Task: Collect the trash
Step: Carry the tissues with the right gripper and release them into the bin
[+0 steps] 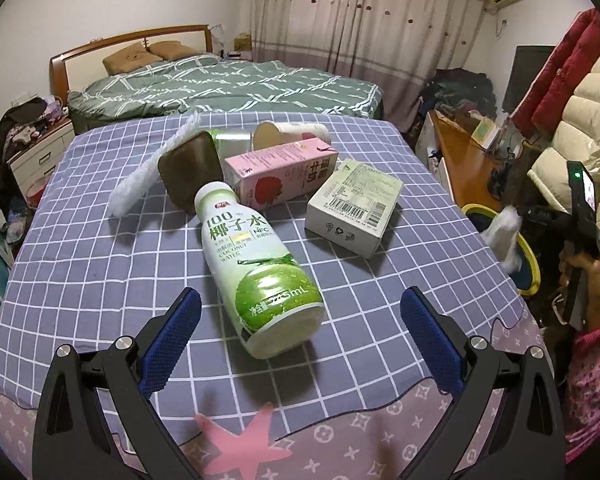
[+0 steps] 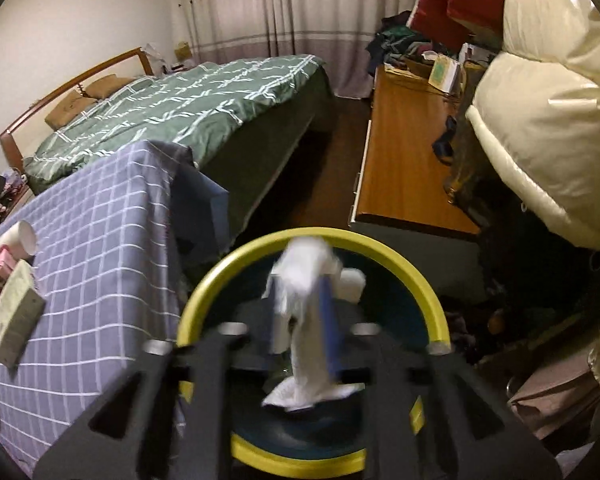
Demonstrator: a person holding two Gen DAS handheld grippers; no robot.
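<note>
1. Trash lies scattered on the table under a purple checked cloth [image 1: 80, 264]: a coconut water bottle [image 1: 256, 272] on its side nearest the left gripper, a pink strawberry milk carton [image 1: 280, 174] behind it, a white barcoded box [image 1: 354, 204] to the right, a paper cup [image 1: 288, 134] tipped over at the back, a brown square-ended container [image 1: 190, 172], and a long white fluffy piece [image 1: 152, 170] beside it.
2. Beyond the table stand a bed with a green quilt [image 1: 228, 88] and a wooden desk [image 2: 404, 152]; a cream puffer jacket [image 2: 548, 112] hangs at the right.
3. Left gripper [image 1: 300, 332] hovers low over the near end of the cloth, jaws spread wide, with the bottle's base lying between the blue pads [image 1: 172, 344], touching neither.
4. Right gripper [image 2: 304, 320], blurred, is clamped on a crumpled white tissue [image 2: 304, 312] that sticks out above and below the fingers.
5. That tissue hangs directly over the yellow-rimmed bin [image 2: 420, 276], which sits just beside the table's right edge.
</note>
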